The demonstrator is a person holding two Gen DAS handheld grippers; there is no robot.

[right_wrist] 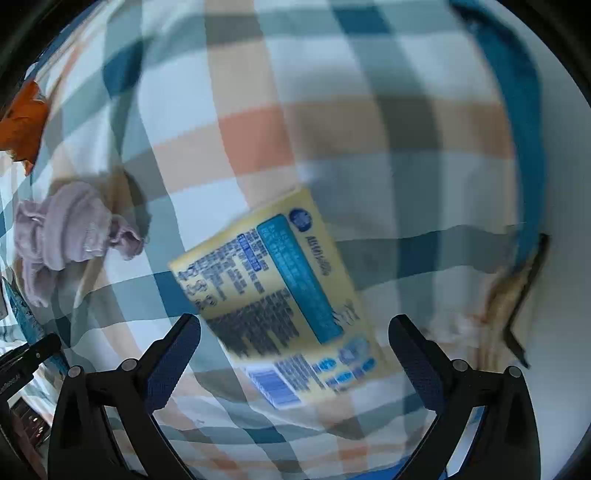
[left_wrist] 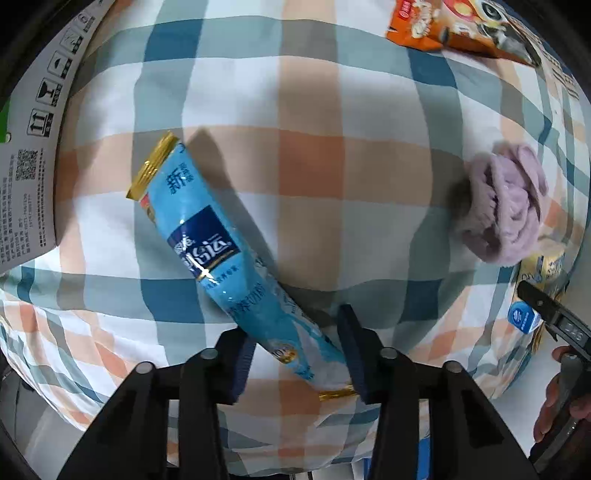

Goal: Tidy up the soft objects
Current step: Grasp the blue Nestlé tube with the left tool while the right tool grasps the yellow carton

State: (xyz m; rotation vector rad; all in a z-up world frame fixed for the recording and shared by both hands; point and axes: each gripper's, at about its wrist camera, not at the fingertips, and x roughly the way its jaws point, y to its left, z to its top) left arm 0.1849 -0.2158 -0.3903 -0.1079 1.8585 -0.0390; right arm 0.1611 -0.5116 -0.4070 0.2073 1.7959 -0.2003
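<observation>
A long light-blue snack packet (left_wrist: 218,254) with gold ends lies slanted on the checked cloth (left_wrist: 332,177). My left gripper (left_wrist: 295,354) is open, its pads on either side of the packet's near end. A crumpled lilac cloth (left_wrist: 502,206) lies to the right; it also shows in the right wrist view (right_wrist: 70,232). A yellow packet (right_wrist: 280,295) with blue print lies flat on the cloth. My right gripper (right_wrist: 295,358) is open wide above its near end, not touching it. The right gripper also shows in the left wrist view (left_wrist: 554,317).
An orange snack bag (left_wrist: 458,29) lies at the far right; its corner shows in the right wrist view (right_wrist: 26,122). A white printed carton (left_wrist: 33,155) stands at the left. The cloth's blue hem and edge (right_wrist: 517,122) run down the right, with white surface beyond.
</observation>
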